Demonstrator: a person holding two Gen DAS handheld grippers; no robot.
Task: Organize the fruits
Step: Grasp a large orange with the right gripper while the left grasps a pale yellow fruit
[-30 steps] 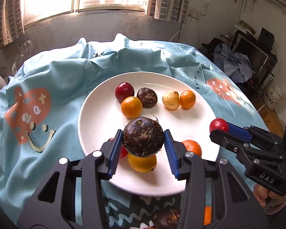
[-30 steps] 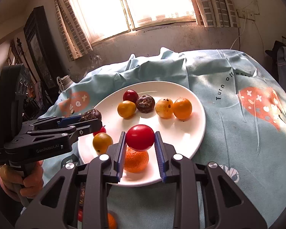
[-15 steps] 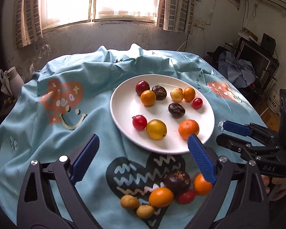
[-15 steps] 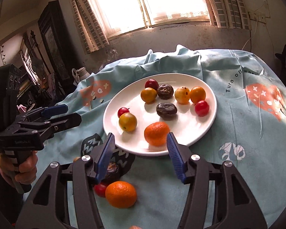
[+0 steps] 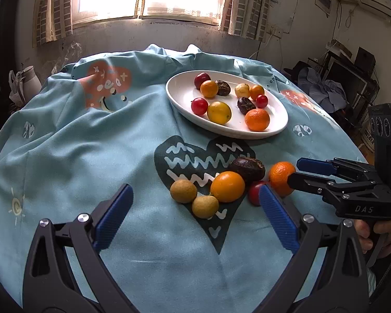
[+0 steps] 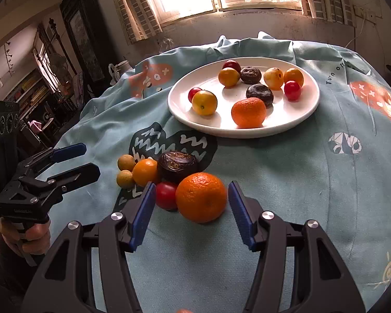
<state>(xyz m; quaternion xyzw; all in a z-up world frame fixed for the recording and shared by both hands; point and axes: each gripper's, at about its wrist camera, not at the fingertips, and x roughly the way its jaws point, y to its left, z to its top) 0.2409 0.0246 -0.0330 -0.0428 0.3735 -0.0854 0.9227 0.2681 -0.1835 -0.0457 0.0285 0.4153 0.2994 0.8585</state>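
Observation:
A white plate (image 5: 179, 96) (image 6: 185, 109) on the blue cloth holds several fruits, among them a mandarin (image 6: 248, 112) and two dark passion fruits. Nearer me a loose cluster lies on the cloth's dark heart print: a mandarin (image 6: 201, 197) (image 5: 281, 174), a red tomato (image 6: 166, 195), a dark passion fruit (image 6: 178, 165) (image 5: 247, 167), an orange (image 5: 227, 186) and two small tan fruits (image 5: 183, 191). My right gripper (image 6: 191, 210) is open, its pads either side of the near mandarin. My left gripper (image 5: 193, 214) is open and empty, just short of the cluster.
The blue tablecloth (image 5: 91, 143) covers a round table and hangs over its edges. A white jug (image 5: 23, 83) stands beyond the table's far left. Clutter and furniture stand at the right of the room.
Both grippers let go of their fruits, a passion fruit and a tomato, onto the plate, opened, and drew back toward the loose cluster. The right gripper now brackets the near mandarin.

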